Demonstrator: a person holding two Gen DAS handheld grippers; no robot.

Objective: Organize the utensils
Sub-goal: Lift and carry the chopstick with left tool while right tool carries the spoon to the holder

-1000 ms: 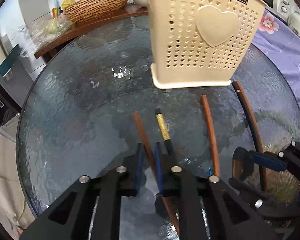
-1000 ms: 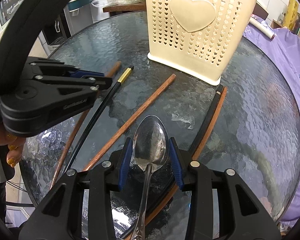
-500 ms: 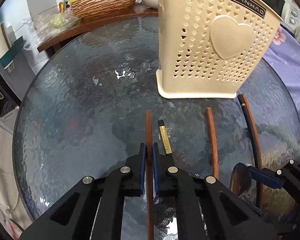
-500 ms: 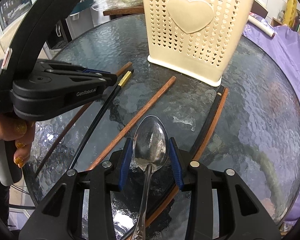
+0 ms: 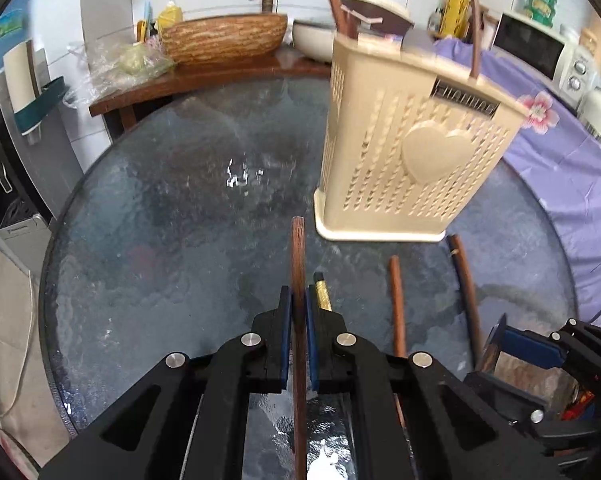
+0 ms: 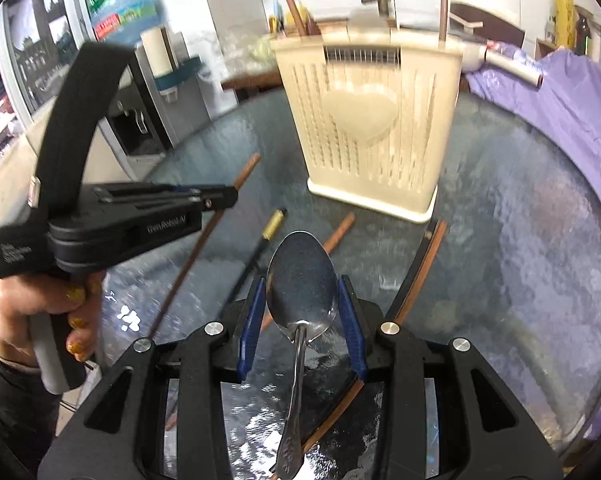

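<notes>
Gripping a brown wooden chopstick (image 5: 298,280) between its blue pads, the left gripper (image 5: 298,320) is seen closed tight over the round glass table (image 5: 148,248). A metal spoon (image 6: 302,284) is held by its bowl in the right gripper (image 6: 302,312), whose jaws are parted only to the bowl's width. The cream utensil holder (image 5: 412,152) stands toward the table's far edge, with chopsticks already upright inside. On the glass between holder and near edge lie a black gold-banded chopstick (image 5: 323,294), a second brown chopstick (image 5: 397,304) and a dark-and-brown pair (image 5: 466,280).
</notes>
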